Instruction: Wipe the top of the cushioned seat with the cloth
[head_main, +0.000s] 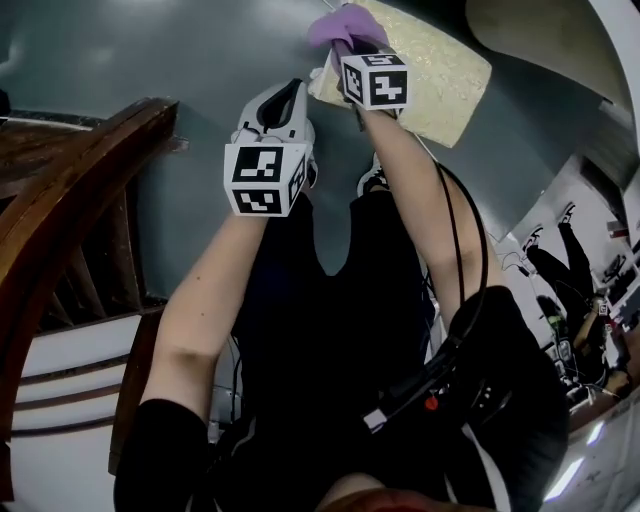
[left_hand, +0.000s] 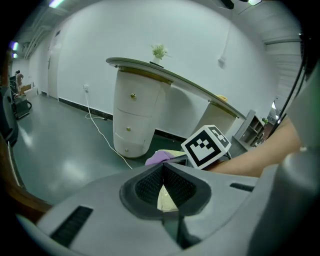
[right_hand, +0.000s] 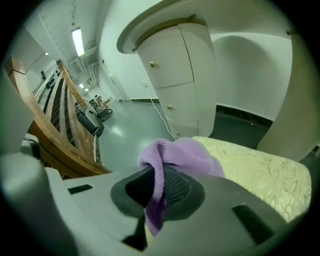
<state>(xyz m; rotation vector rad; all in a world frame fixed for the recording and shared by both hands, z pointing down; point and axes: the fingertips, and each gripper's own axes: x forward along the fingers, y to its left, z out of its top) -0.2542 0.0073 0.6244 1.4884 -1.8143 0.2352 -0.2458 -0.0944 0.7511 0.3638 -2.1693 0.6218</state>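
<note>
The cushioned seat (head_main: 440, 75) is cream with a leaf pattern and lies at the top of the head view. My right gripper (head_main: 347, 48) hangs over its near left corner, shut on a purple cloth (head_main: 345, 22) that bunches out past the jaws. In the right gripper view the cloth (right_hand: 177, 157) hangs between the pads (right_hand: 175, 187) and rests against the seat (right_hand: 260, 172). My left gripper (head_main: 292, 92) hovers just left of the seat, shut with nothing in it. Through its jaws a sliver of seat (left_hand: 166, 197) shows, with the cloth (left_hand: 159, 158) beyond.
A dark wooden chair frame (head_main: 70, 210) stands at the left. A curved white counter on a rounded cabinet (left_hand: 132, 115) rises behind the seat, with a white cable (left_hand: 100, 131) on the grey floor. Shoes of other people (head_main: 560, 250) are at the right.
</note>
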